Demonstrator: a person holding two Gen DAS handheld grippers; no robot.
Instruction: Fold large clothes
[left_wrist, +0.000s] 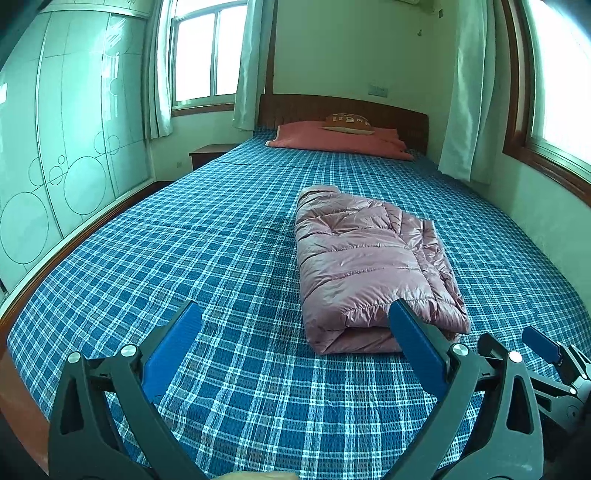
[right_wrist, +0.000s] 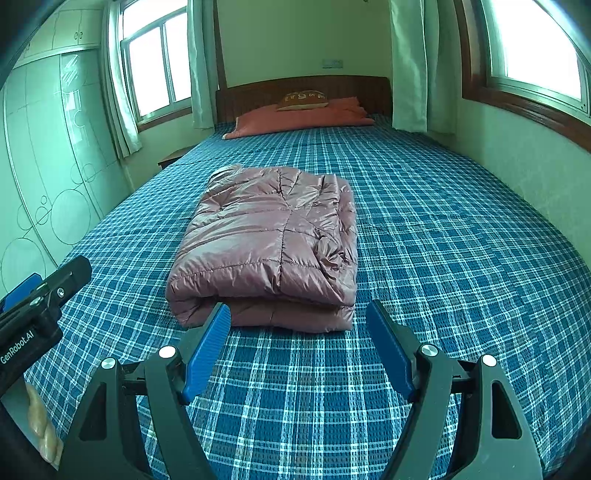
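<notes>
A shiny pink quilted jacket (left_wrist: 365, 258) (right_wrist: 273, 240) lies folded into a thick rectangle on the blue plaid bed (left_wrist: 221, 251) (right_wrist: 443, 240). My left gripper (left_wrist: 295, 314) hovers above the sheet, open and empty, to the jacket's near left; its right finger overlaps the jacket's near corner in the picture. My right gripper (right_wrist: 297, 314) is open too, just short of the jacket's near folded edge, nothing between its blue pads. Each gripper shows at the edge of the other's view: the right gripper (left_wrist: 546, 350) and the left gripper (right_wrist: 40, 291).
A red pillow (left_wrist: 340, 142) (right_wrist: 295, 118) with a small brown cushion (left_wrist: 349, 123) lies at the wooden headboard (right_wrist: 303, 88). A wardrobe (left_wrist: 66, 147) stands left of the bed, a nightstand (left_wrist: 208, 153) by the far left corner. Curtained windows are on the far and right walls.
</notes>
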